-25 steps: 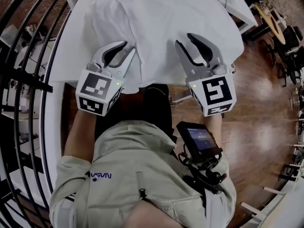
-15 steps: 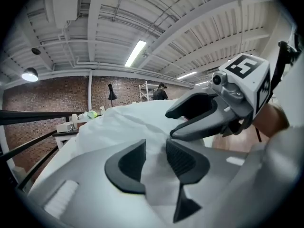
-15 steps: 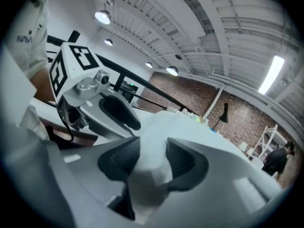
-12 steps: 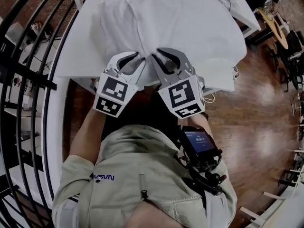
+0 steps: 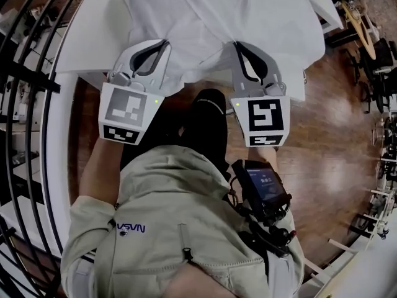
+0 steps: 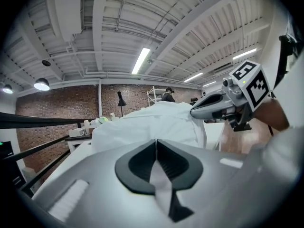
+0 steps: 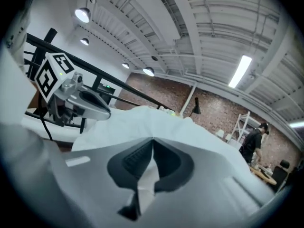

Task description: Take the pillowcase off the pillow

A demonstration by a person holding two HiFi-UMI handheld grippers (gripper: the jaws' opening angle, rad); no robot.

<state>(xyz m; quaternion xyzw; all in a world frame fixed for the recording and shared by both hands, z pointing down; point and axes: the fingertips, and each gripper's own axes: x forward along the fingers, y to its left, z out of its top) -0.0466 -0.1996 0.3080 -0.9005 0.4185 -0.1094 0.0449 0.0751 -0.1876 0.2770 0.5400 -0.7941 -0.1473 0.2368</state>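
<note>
Currently the white fabric pillowcase [image 5: 248,11] lies on the white desk [image 5: 87,48], with the pillow enclosed inside it. The left tool [image 5: 162,43] and right tool [image 5: 239,45], jaws just closed, each clamp a fold of its near edge, well apart.

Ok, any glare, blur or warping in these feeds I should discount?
Head view: fisheye bends the railing, sheen on the wood floor, pillowcase nearly blown out. Both gripper views: dark rounded corners, near jaws soft, strip light bright.
</note>
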